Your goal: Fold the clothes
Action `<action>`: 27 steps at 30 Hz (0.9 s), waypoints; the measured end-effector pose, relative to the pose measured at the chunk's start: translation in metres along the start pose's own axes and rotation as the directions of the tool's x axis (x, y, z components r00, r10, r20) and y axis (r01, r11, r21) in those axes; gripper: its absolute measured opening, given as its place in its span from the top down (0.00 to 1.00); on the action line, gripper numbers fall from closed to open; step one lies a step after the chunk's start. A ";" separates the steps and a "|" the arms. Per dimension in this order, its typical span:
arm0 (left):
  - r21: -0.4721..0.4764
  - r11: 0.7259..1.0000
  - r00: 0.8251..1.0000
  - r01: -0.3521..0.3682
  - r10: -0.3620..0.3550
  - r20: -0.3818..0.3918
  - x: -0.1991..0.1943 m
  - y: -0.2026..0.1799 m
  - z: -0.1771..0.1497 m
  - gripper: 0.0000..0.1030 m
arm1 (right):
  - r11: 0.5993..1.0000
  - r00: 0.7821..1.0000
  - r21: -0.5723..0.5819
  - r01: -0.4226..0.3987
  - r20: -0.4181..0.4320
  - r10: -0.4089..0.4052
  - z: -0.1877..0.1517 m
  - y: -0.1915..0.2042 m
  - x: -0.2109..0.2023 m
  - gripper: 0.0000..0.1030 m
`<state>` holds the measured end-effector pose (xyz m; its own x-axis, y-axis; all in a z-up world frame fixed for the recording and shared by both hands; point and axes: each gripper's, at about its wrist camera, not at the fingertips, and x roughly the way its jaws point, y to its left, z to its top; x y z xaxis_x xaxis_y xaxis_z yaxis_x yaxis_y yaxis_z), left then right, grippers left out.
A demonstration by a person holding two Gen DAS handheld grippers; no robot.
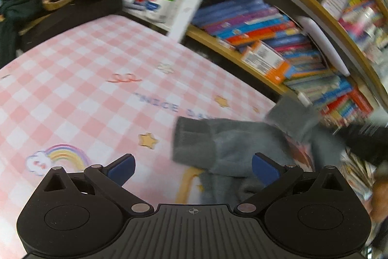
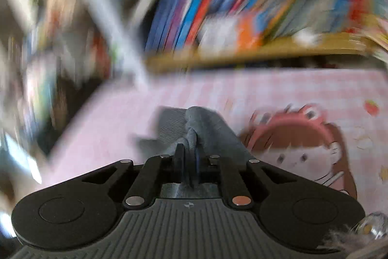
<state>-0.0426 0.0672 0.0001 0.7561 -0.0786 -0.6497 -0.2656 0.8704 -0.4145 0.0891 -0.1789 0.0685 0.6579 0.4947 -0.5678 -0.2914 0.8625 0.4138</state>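
The grey garment (image 1: 232, 149) lies bunched at the right side of the pink checked worktop (image 1: 84, 79), one ribbed cuff spread flat toward the left and another raised at the far right. The right tool (image 2: 190, 157) has its jaws pinched tight on a fold of that cloth, apparently lifting it clear to carry it over; heavy blur suggests quick motion. The left tool (image 1: 192, 168) hovers low with jaws spread wide and empty over the garment's near edge, seemingly ready to pin or take it.
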 end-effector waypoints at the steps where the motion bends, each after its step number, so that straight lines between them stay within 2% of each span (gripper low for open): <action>1: 0.018 1.000 1.000 0.013 -0.013 -0.010 0.003 -0.005 -0.001 0.00 | 0.996 0.995 0.088 -0.006 0.097 -0.002 0.006 -0.015 -0.020 0.92; 2: 0.036 0.999 0.999 0.024 -0.023 -0.028 0.007 -0.011 -0.003 0.00 | 0.985 0.981 0.174 -0.021 0.192 -0.013 0.012 -0.029 -0.040 0.92; 4: 0.077 0.996 0.997 0.042 -0.037 -0.066 0.015 -0.022 -0.007 0.00 | 0.968 0.941 0.250 0.019 0.323 -0.101 0.012 -0.056 -0.080 0.92; 5: 0.101 0.994 0.996 0.050 -0.042 -0.083 0.019 -0.027 -0.009 0.00 | 0.959 0.926 0.275 0.068 0.340 -0.163 0.009 -0.069 -0.095 0.92; 7: 0.136 0.989 0.993 0.059 -0.045 -0.107 0.024 -0.035 -0.011 0.00 | 0.929 0.913 0.327 0.172 0.301 -0.275 -0.003 -0.096 -0.118 0.92; 9: 0.151 0.987 0.991 0.062 -0.044 -0.124 0.030 -0.041 -0.014 0.00 | 0.884 0.907 0.378 0.276 0.203 -0.370 -0.027 -0.121 -0.133 0.92; 11: 0.140 0.988 0.990 0.065 -0.046 -0.136 0.034 -0.043 -0.014 0.01 | 0.829 0.881 0.385 0.406 0.077 -0.467 -0.058 -0.142 -0.140 0.90; 12: 0.134 0.989 0.989 0.066 -0.047 -0.142 0.036 -0.044 -0.013 0.01 | 0.796 0.859 0.378 0.473 0.001 -0.511 -0.072 -0.151 -0.139 0.83; 14: 0.131 0.989 0.987 0.068 -0.048 -0.150 0.038 -0.046 -0.013 0.01 | 0.688 0.778 0.392 0.611 -0.134 -0.614 -0.099 -0.165 -0.141 0.74; 17: 0.143 0.987 0.987 0.070 -0.048 -0.154 0.038 -0.051 -0.013 0.01 | 0.636 0.748 0.454 0.624 -0.112 -0.655 -0.115 -0.167 -0.157 0.55; 19: 0.150 0.986 0.987 0.071 -0.047 -0.157 0.039 -0.054 -0.014 0.01 | 0.643 0.727 0.434 0.631 -0.043 -0.685 -0.106 -0.154 -0.160 0.35; 20: 0.154 0.985 0.986 0.072 -0.047 -0.158 0.039 -0.055 -0.014 0.01 | 0.661 0.721 0.400 0.635 0.001 -0.693 -0.100 -0.145 -0.160 0.32; 23: 0.148 0.987 0.989 0.067 -0.047 -0.138 0.031 -0.051 -0.013 0.01 | 0.735 0.736 0.252 0.630 0.108 -0.668 -0.076 -0.113 -0.149 0.24; 25: 0.127 0.990 0.992 0.058 -0.043 -0.118 0.026 -0.044 -0.011 0.01 | 0.804 0.794 0.149 0.576 0.134 -0.594 -0.061 -0.092 -0.131 0.21; 27: 0.084 0.996 0.995 0.042 -0.034 -0.094 0.020 -0.034 -0.009 0.01 | 0.880 0.872 0.044 0.474 0.118 -0.475 -0.052 -0.066 -0.106 0.20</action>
<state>-0.0238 0.0317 -0.0045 0.7054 -0.1538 -0.6919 -0.1822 0.9040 -0.3867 0.0025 -0.2829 0.0644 0.7940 0.0086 -0.6078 0.0860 0.9883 0.1263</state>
